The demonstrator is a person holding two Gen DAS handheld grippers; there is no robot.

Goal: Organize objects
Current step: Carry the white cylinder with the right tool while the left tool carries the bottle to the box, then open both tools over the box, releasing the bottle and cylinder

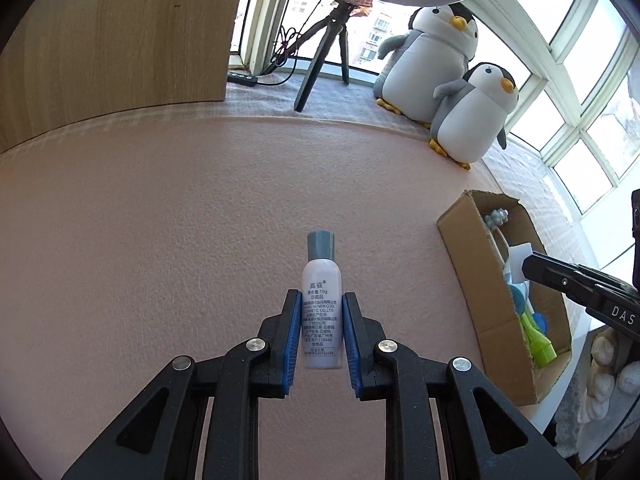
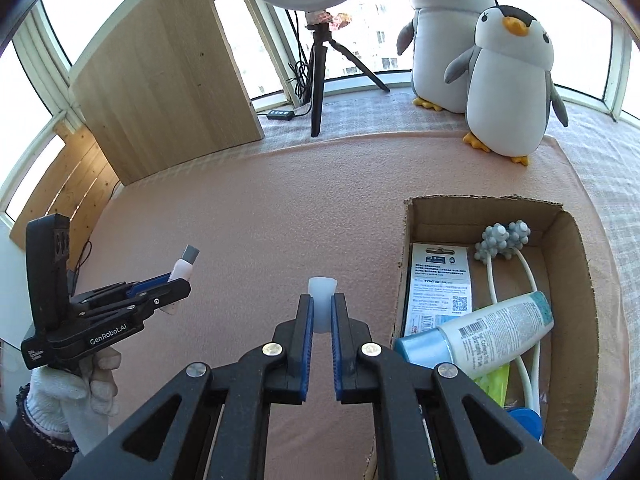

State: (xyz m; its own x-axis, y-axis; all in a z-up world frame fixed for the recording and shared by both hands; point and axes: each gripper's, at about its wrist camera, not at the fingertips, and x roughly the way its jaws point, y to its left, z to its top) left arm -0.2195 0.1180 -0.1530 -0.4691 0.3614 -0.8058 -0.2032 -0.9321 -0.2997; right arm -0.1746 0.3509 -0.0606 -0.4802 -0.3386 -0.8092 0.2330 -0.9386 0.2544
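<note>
With both loads lifted for the box (image 2: pixel 496 320) at right, your left gripper (image 1: pixel 322 300) clamps the bottle (image 1: pixel 322 312); right gripper (image 2: pixel 321 304) pinches a white piece (image 2: pixel 322 300), probably a cap.

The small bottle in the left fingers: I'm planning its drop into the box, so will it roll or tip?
The small bottle looks round and smooth, so it would probably roll if laid down. Tall and narrow, it likely tips easily upright. It seems light.
</note>
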